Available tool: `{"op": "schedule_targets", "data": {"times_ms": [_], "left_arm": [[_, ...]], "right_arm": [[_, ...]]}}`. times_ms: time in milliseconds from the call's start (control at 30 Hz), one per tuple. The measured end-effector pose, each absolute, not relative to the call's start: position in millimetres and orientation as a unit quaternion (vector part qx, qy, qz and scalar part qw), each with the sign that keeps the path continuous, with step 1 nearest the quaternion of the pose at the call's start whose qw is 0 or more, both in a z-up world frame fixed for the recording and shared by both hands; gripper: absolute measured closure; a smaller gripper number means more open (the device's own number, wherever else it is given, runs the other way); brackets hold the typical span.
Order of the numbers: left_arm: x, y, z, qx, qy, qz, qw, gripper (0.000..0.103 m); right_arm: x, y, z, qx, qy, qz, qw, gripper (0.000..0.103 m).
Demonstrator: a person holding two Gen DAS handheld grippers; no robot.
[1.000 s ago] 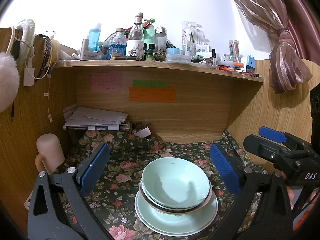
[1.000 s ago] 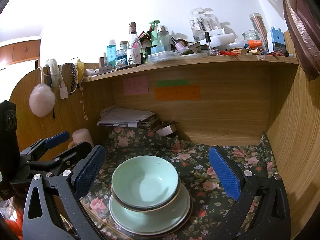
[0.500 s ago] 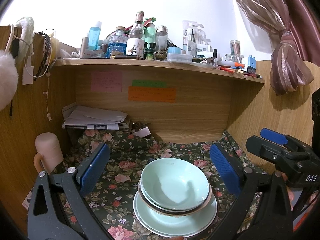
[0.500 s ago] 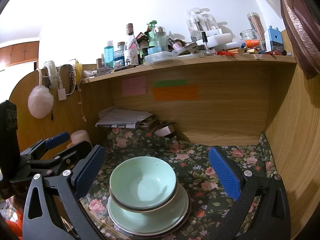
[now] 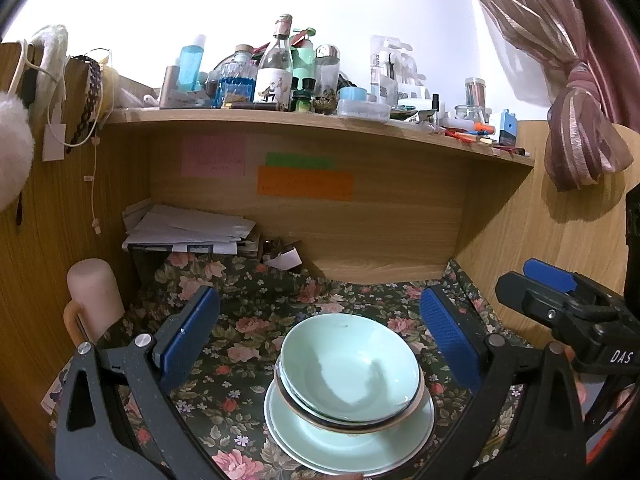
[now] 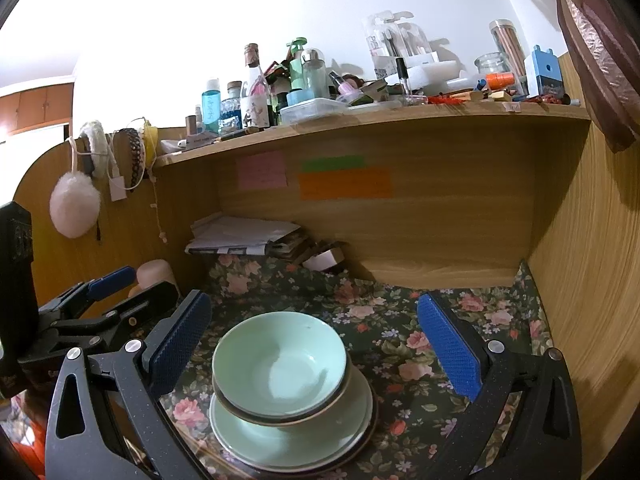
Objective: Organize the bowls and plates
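A stack of pale green bowls (image 5: 350, 368) sits on pale green plates (image 5: 348, 444) on the floral cloth; it also shows in the right wrist view, bowls (image 6: 280, 364) on plates (image 6: 296, 436). My left gripper (image 5: 320, 340) is open and empty, its blue pads either side of and above the stack, not touching. My right gripper (image 6: 316, 340) is open and empty, likewise straddling the stack. The right gripper's body shows at the right of the left view (image 5: 568, 312); the left gripper shows at the left of the right view (image 6: 100, 304).
The floral cloth (image 5: 256, 320) covers a desk nook with wooden walls. A pink cylinder (image 5: 94, 296) stands at left. A paper pile (image 5: 188, 230) lies at the back left. A crowded shelf (image 5: 320, 120) of bottles runs above. A curtain (image 5: 576, 120) hangs right.
Both views have shifted slightly; the stack sits a little lower and closer in the frames. Both grippers stay open and the dishes have not moved.
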State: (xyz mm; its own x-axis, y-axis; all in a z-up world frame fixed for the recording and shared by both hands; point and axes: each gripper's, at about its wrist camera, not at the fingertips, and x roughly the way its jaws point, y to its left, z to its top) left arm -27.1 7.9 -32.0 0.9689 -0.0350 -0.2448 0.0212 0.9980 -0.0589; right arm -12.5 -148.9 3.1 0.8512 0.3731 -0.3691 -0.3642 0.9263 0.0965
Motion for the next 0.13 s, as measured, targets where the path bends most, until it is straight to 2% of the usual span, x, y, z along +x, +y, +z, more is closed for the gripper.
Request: {"op": "schedule_targets", "data": {"times_ms": [133], "left_arm": [[-24.2, 6.3, -34.1, -0.029, 0.126, -0.013, 0.991, 0.001]], "right_arm": [[-9.1, -150.7, 0.8, 0.014, 0.197, 0.190, 0.962, 0.000]]}}
